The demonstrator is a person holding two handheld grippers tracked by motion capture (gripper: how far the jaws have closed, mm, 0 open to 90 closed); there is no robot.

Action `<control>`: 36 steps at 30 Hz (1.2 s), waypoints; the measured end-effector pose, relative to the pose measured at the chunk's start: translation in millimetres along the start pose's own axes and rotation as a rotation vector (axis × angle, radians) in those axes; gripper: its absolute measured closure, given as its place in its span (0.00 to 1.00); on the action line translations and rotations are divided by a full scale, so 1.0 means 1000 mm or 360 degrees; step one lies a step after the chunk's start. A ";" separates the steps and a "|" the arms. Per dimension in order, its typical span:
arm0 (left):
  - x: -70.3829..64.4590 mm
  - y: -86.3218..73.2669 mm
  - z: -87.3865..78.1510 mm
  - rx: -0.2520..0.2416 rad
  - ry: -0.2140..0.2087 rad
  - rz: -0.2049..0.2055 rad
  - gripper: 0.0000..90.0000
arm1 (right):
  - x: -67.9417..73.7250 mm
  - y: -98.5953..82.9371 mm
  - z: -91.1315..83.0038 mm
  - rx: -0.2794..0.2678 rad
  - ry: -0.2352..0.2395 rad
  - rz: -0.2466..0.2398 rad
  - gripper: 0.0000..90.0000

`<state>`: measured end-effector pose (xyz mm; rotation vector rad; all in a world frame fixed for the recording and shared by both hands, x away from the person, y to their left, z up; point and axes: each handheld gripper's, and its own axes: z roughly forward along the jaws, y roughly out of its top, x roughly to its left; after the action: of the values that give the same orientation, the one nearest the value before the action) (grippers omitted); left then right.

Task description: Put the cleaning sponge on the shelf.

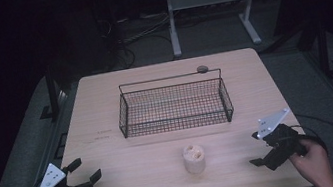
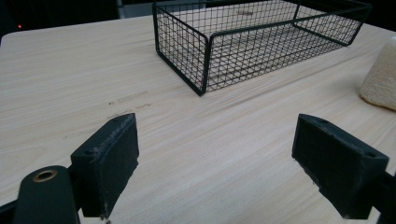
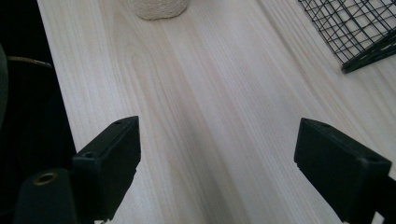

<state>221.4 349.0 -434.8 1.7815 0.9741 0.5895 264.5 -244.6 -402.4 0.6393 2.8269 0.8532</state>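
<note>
Wooden table point(image 1: 107, 113) — grippers apart, empty

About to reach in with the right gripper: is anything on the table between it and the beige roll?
Nothing visible. Bare tabletop lies between the open right gripper and the roll. The basket sits farther back, off that line, and the left gripper is on the roll's other side.

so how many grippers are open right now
2. The left gripper sits at the table's near left corner, the right gripper at its near right; both have jaws wide apart, holding nothing.
</note>
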 end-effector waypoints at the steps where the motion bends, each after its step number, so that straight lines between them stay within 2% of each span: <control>1: 0.000 0.000 0.000 0.0000 0.0000 -0.0001 0.15 | 0.000 0.002 0.001 0.0007 0.0011 -0.0016 0.16; 8: 0.000 0.000 0.000 -0.0001 -0.0003 0.0001 0.15 | 0.001 0.008 0.002 0.0020 0.0024 -0.0039 0.16; 10: 0.000 0.000 0.000 -0.0001 -0.0004 0.0002 0.16 | 0.001 0.010 0.002 0.0018 -0.0009 -0.0036 0.16; 14: 0.000 0.000 0.000 -0.0002 -0.0001 -0.0002 0.15 | 0.000 0.013 0.002 0.0023 -0.0017 -0.0019 0.16; 36: 0.001 0.000 -0.001 -0.0007 -0.0001 -0.0007 0.15 | 0.005 0.036 0.005 0.0057 0.0070 -0.0078 0.16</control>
<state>221.1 350.7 -434.1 1.7753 0.9752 0.5879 274.4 -213.3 -387.2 0.5599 2.8899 0.8205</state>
